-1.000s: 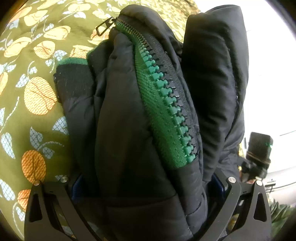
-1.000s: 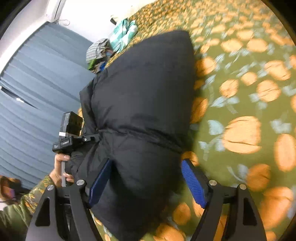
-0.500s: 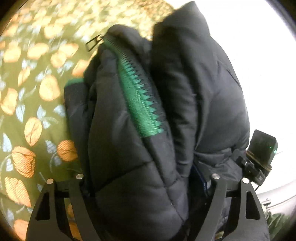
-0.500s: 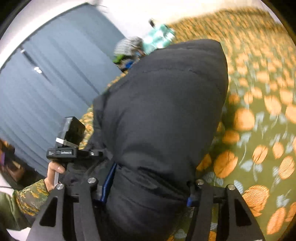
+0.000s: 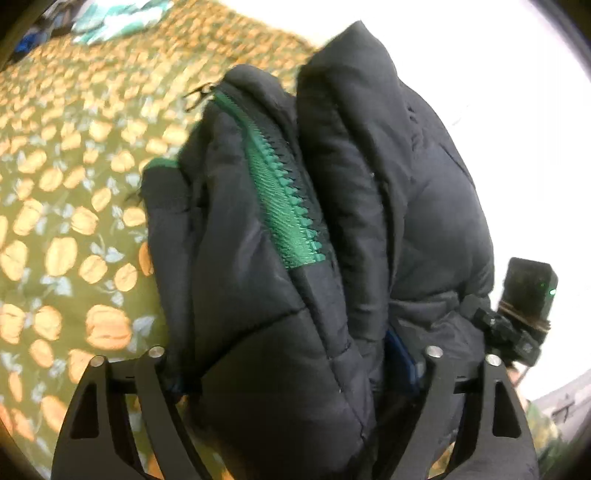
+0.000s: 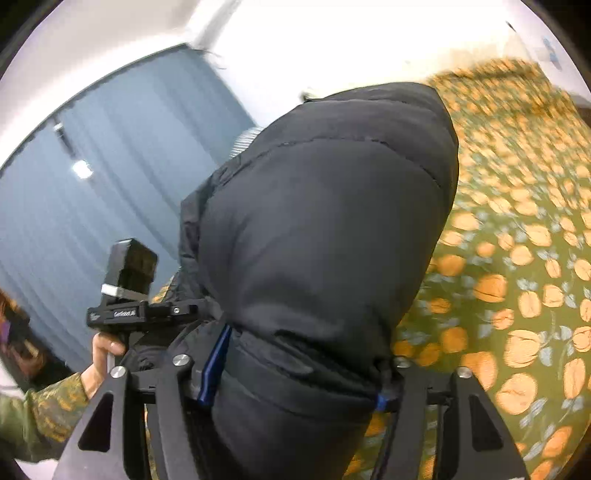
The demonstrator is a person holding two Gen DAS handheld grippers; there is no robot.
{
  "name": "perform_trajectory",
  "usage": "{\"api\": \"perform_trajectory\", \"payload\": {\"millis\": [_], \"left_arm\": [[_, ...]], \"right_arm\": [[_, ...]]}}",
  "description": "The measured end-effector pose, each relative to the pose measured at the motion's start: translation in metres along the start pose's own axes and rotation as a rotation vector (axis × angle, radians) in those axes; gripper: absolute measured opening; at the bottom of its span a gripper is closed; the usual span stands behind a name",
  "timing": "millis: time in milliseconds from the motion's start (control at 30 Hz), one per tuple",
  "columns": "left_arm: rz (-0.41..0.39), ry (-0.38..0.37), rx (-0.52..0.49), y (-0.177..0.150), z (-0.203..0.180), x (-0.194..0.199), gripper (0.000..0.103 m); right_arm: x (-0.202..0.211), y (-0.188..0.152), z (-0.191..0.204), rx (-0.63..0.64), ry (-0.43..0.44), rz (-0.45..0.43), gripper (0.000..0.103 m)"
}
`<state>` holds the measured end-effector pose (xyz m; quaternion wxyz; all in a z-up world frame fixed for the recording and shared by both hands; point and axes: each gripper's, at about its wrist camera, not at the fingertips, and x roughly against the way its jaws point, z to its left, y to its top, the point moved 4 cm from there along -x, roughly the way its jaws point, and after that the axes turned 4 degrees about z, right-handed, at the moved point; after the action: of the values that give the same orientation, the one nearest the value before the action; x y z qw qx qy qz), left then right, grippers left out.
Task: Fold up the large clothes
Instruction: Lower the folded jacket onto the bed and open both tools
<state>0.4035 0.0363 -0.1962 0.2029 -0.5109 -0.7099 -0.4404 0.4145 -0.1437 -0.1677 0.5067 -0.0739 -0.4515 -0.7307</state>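
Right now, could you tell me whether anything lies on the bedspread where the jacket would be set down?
Nothing visible on the bedspread near the jacket. Both grippers' jaws, now opening, have it bunched between them. Only some clothes lie at the far edge, well clear.

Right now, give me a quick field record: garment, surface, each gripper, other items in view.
garment: black puffer jacket, bundled thick, green zipper showing
surface: olive bedspread with orange floral print
left gripper: jacket bulk between the fingers, jaws opening
right gripper: jacket bulk between the fingers, jaws opening
jacket position: most of it hangs clear above the bedspread
other items: crumpled clothes at the far edge of the bedspread; blue curtain
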Motion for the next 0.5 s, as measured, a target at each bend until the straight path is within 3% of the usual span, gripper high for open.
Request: {"api": "perform_trajectory", "payload": {"millis": [67,133,200,300,367,500], "left_arm": [[0.08,0.036,0.061,-0.008,0.018,-0.038,0.089],[0.116,0.007,0.103,-0.019,0.031,-0.054,0.093],[0.078,-0.059,0.135,-0.029,0.034,-0.04,0.093],[-0.002,-0.021,0.073,-0.045,0.025,0.003,0.093],[-0.054,0.055,0.027,-0.046,0.016,0.029,0.098],[-0.206,0.399,-0.104,-0.083,-0.018,0.095,0.102]], "right_arm": [[-0.016,-0.008,-0.043,-0.122,-0.095,0.067,0.084],[-0.024,-0.026,-0.085,-0.255,-0.175,0.107,0.085],[-0.011,-0.04,-0.102,-0.306,-0.155,0.058,0.093],[0.024,-0.049,-0.103,-0.273,-0.175,-0.02,0.097],[0.049,-0.054,-0.086,-0.174,-0.231,-0.054,0.097],[0.093,-0.061,-0.028,0.036,-0.347,-0.122,0.097]]}}
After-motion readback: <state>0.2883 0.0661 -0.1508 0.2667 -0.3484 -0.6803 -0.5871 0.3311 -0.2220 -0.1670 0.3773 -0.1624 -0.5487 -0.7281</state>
